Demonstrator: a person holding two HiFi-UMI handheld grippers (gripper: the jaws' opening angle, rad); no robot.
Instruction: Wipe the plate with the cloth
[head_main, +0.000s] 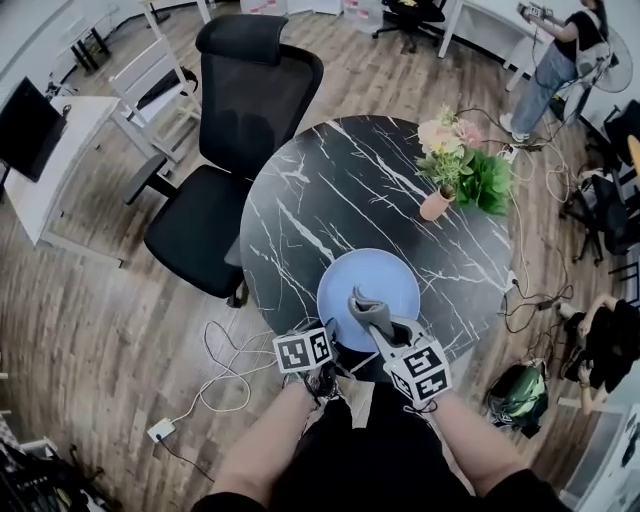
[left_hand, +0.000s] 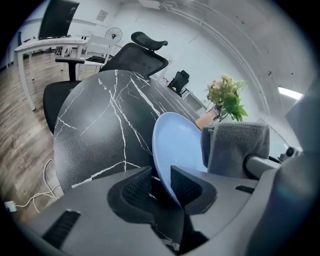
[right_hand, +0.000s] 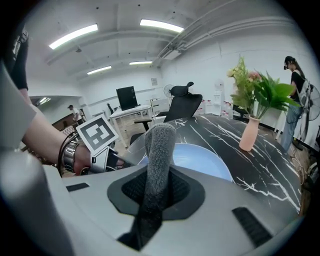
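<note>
A pale blue plate (head_main: 370, 285) (left_hand: 177, 145) (right_hand: 207, 162) lies at the near edge of the round black marble table (head_main: 330, 190). My left gripper (head_main: 328, 338) (left_hand: 160, 182) is at the plate's near-left rim. Its jaws stand open with the rim between them, close against the right pad and with a gap at the left pad. My right gripper (head_main: 378, 322) (right_hand: 157, 187) is shut on a grey cloth (head_main: 370, 310) (left_hand: 237, 147) (right_hand: 159, 150). The cloth sticks up out of the jaws, over the plate's near side.
A pink vase of flowers (head_main: 450, 170) (right_hand: 250, 127) stands at the table's far right. A black office chair (head_main: 235, 130) sits behind the table on the left. White cables (head_main: 215, 385) lie on the wooden floor. A person (head_main: 560, 60) stands at the back right.
</note>
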